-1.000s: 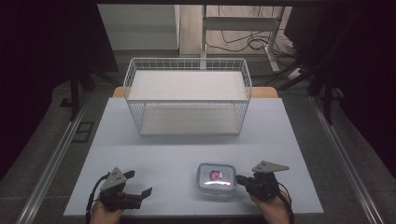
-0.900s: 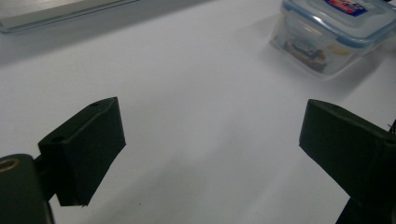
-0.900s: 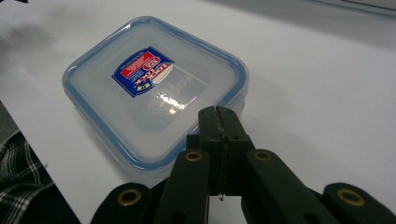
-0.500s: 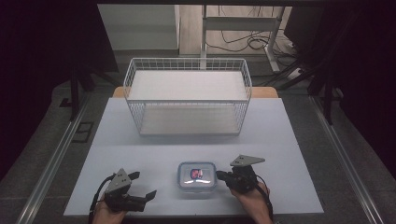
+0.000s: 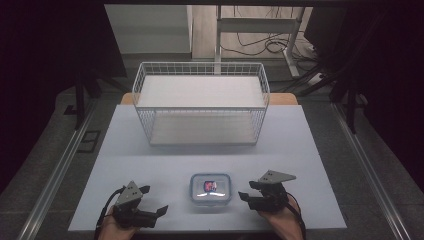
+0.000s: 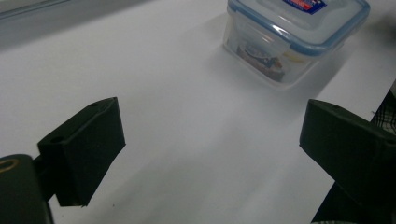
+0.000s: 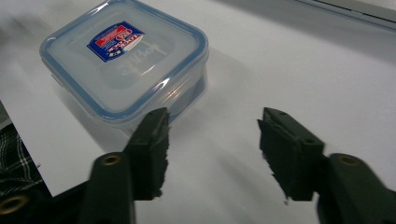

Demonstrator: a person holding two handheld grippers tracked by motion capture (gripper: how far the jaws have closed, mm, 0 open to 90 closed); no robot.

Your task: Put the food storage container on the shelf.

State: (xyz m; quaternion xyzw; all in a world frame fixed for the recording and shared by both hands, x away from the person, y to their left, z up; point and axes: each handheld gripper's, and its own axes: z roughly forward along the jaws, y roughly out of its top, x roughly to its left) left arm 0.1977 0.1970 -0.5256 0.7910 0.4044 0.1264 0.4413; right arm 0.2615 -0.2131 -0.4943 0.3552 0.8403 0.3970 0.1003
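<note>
Clear plastic food container (image 5: 210, 186) with a blue-rimmed snap lid and a red-and-blue label sits flat on the white surface (image 5: 300, 145), near its front edge and between the two hand-held tools. Its lid is on.

Right gripper (image 5: 248, 196) lies just to the container's right, low over the surface. Its jaws have just been opening and now stand parted, with only bare surface between them; in the right gripper view (image 7: 212, 133) one jaw tip is close by the container's near corner, and whether it touches cannot be told. It holds nothing.

Left gripper (image 5: 160, 210) rests at the container's left, a short way off and nearer the front edge. In the left gripper view (image 6: 210, 135) its jaws stand wide apart over bare surface, with the container (image 6: 294, 39) ahead of them and untouched. It holds nothing.

White wire basket (image 5: 201, 107), rectangular, stands at the far middle of the surface, well apart from the container.
</note>
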